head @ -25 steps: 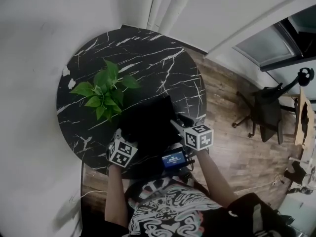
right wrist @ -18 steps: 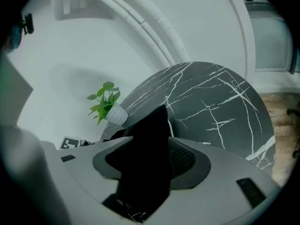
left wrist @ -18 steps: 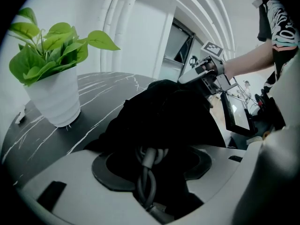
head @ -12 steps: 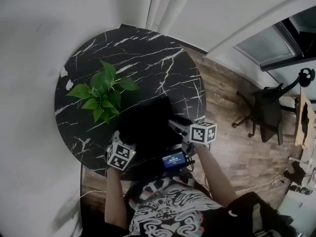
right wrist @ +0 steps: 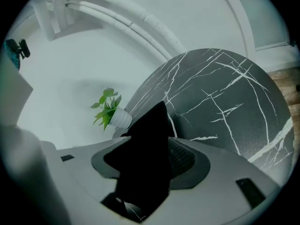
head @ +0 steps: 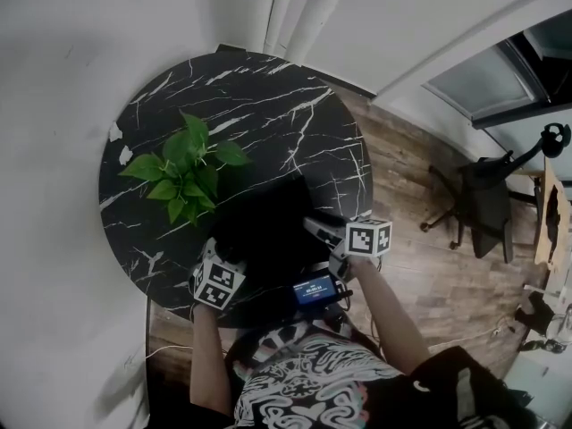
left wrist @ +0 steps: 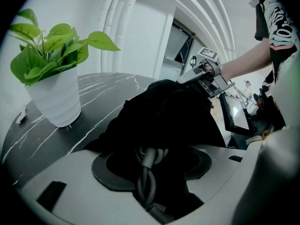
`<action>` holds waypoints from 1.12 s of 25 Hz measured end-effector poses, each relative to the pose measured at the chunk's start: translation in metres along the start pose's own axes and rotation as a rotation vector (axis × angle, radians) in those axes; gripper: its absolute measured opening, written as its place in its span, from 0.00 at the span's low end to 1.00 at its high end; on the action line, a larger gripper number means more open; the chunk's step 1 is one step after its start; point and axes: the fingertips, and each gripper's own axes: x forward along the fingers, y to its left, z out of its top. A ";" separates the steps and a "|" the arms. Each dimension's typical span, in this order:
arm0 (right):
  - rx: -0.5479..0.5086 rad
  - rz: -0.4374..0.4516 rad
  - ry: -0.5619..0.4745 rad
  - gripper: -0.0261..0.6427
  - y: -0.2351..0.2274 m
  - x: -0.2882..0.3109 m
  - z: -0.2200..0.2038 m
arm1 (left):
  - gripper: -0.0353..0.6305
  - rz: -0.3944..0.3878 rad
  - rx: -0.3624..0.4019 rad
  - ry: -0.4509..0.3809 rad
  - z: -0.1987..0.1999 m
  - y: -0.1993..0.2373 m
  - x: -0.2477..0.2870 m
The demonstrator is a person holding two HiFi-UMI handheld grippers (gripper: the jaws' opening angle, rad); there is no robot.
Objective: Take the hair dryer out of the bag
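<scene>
A black cloth bag (head: 264,217) lies slumped on the round black marble table (head: 286,123), near its front edge. The hair dryer does not show anywhere. My left gripper (head: 216,250) is at the bag's near left side. In the left gripper view its jaws (left wrist: 152,165) are shut on black bag cloth (left wrist: 164,111) and a grey twisted cord (left wrist: 146,172). My right gripper (head: 315,228) reaches the bag's right edge. Its jaws (right wrist: 150,165) have just been opening, and a flap of the bag (right wrist: 150,125) hangs loose between them, off the ribbed right pad (right wrist: 180,157).
A leafy plant in a white pot (head: 183,168) stands on the table left of the bag. A small lit screen (head: 315,289) hangs at the table's front edge, by the person's chest. An office chair (head: 483,199) stands on the wooden floor to the right.
The right gripper has rolled and shifted slightly to the right, its marker cube now showing a different face. The left gripper and the bag have kept still.
</scene>
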 end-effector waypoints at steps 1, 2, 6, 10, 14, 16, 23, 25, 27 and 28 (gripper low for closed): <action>-0.004 -0.001 -0.001 0.36 0.001 0.000 0.000 | 0.41 0.000 0.001 0.001 0.000 0.000 0.000; -0.008 -0.001 -0.002 0.36 0.001 0.000 0.000 | 0.41 0.000 0.001 0.000 0.000 0.000 0.000; -0.023 -0.013 0.001 0.36 -0.002 -0.002 0.000 | 0.41 -0.001 0.002 0.001 0.000 0.000 0.000; -0.018 -0.008 -0.001 0.36 0.000 -0.003 0.001 | 0.41 0.004 0.006 0.004 0.000 0.000 -0.001; -0.021 -0.007 -0.004 0.34 -0.001 -0.006 0.001 | 0.42 0.011 0.007 0.011 0.000 0.000 -0.001; -0.025 -0.011 -0.009 0.32 -0.002 -0.007 0.003 | 0.42 0.014 0.010 0.017 0.000 0.000 -0.001; -0.039 -0.037 -0.046 0.18 -0.005 -0.016 0.007 | 0.42 0.028 0.024 0.012 0.002 -0.002 -0.003; -0.047 -0.048 -0.049 0.15 -0.005 -0.017 0.008 | 0.42 0.028 0.017 0.010 0.002 -0.002 -0.003; -0.060 -0.062 -0.051 0.13 -0.005 -0.018 0.009 | 0.42 0.028 0.011 0.009 0.002 -0.003 -0.003; -0.065 -0.069 -0.052 0.12 -0.005 -0.018 0.009 | 0.42 0.028 0.009 0.007 0.003 -0.003 -0.004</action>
